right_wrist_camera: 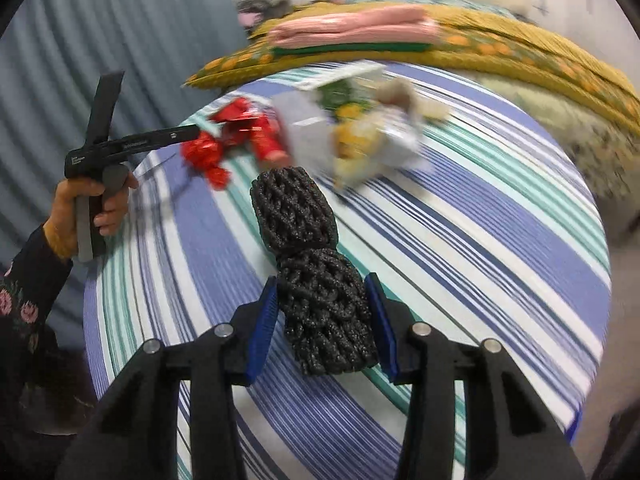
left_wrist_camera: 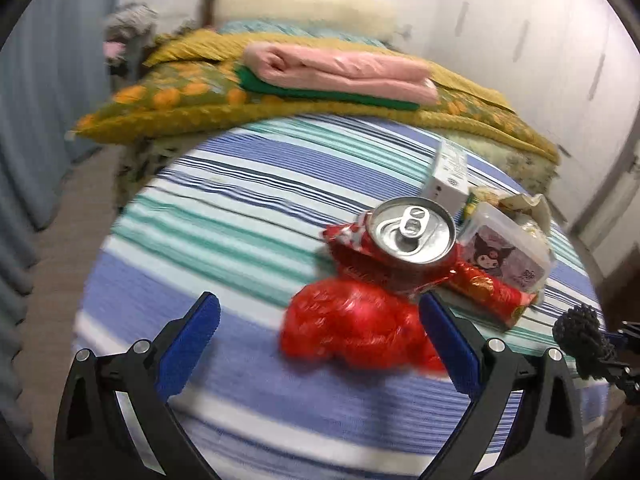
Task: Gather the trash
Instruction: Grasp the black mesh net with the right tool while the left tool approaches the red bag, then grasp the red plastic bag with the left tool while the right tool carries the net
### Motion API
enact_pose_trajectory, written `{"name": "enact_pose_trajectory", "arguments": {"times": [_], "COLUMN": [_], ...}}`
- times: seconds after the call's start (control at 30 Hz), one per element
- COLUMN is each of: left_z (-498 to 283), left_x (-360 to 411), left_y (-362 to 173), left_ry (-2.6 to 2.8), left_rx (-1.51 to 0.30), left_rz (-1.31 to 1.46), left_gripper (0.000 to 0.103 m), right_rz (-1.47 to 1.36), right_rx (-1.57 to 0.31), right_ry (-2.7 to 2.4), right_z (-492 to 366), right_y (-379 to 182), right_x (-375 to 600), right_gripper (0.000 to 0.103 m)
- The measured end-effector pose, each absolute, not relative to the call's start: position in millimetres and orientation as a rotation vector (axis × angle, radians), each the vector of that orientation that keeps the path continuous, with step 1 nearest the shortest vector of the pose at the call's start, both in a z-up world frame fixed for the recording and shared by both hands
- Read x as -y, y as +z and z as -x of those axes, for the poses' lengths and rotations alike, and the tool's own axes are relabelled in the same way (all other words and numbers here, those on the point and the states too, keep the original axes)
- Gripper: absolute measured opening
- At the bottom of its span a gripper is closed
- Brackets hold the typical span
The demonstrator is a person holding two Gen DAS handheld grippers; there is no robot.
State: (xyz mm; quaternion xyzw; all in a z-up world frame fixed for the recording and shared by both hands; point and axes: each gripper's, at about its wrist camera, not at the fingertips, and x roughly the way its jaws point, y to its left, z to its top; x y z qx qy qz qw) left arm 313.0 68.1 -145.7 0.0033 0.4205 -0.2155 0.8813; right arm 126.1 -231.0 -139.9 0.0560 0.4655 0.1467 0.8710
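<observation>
Right now the right gripper (right_wrist_camera: 322, 312) has its jaws clamped on a black foam net sleeve (right_wrist_camera: 312, 268), lifted clear of the blue-and-green striped bedsheet (right_wrist_camera: 500, 240). Left gripper (left_wrist_camera: 320, 344) — jaws wide apart, nothing between the pads — hangs near a crumpled red plastic wrapper (left_wrist_camera: 352, 328), with a dented red drink can (left_wrist_camera: 412, 236) just beyond. Foam is springy, so a steady squeeze matters — likely to slip if loosened. Best take the wrapper at its bulk, not its edge; nudging the can could tip it.

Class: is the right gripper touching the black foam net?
Touching. The right wrist view shows the right gripper with its blue jaws pressed against both sides of the black foam net, pinching it above the striped cloth.
</observation>
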Motion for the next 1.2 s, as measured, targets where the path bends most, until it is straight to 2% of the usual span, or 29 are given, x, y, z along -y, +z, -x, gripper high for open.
{"name": "enact_pose_trajectory", "arguments": {"times": [0.17, 0.3, 0.43, 0.57, 0.67, 0.7, 0.87, 0.97, 1.13, 1.2], "left_z": [-297.1, -251.5, -223.9, -237.4, -251.9, -257.6, -265.5, -267.7, -267.1, -274.7], "left_x": [-44.4, -31.2, -29.3, -27.6, -16.0, -11.6, -0.9, -14.0, -14.3, -6.0], "left_y": [-152.8, -154.0, -143.2, -136.5, -146.6, -150.5, -157.6, -144.5, -135.3, -144.2], "left_ry": [-0.671, -0.823, -0.822, -0.700, -0.673, -0.663, -0.637, -0.640, -0.666, -0.657], "left_rx": [-0.931, -0.984, -0.939, -0.885, -0.891, -0.890, -0.866, -0.850, -0.827, -0.841], "left_rz": [-0.082, -0.170, -0.237, -0.199, -0.249, -0.291, -0.432, -0.393, -0.424, -0.454], "left_gripper": [0.099, 0.099, 0.099, 0.099, 0.099, 0.099, 0.099, 0.099, 0.099, 0.099], "right_rz": [-0.214, -0.284, -0.321, -0.262, -0.202, -0.178, -0.033, 0.011, 0.061, 0.047], "right_rx": [-1.000, -1.013, -1.023, -1.077, -1.117, -1.124, -1.132, -1.128, -1.151, -1.151], "right_ry": [0.255, 0.244, 0.253, 0.225, 0.206, 0.206, 0.222, 0.268, 0.275, 0.270], "right_z": [-121.7, -121.4, -121.2, -127.4, -132.6, -131.7, -138.0, -141.1, -149.3, -150.6], "right_y": [-149.4, -148.4, -145.4, -152.2, -155.3, -155.5, -144.5, -137.5, -144.4, -147.8], "right_x": [258.9, 273.2, 281.1, 279.3, 278.7, 278.5, 263.6, 251.5, 237.5, 238.0], "right_gripper": [0.043, 0.043, 0.044, 0.045, 0.062, 0.064, 0.068, 0.070, 0.069, 0.058]}}
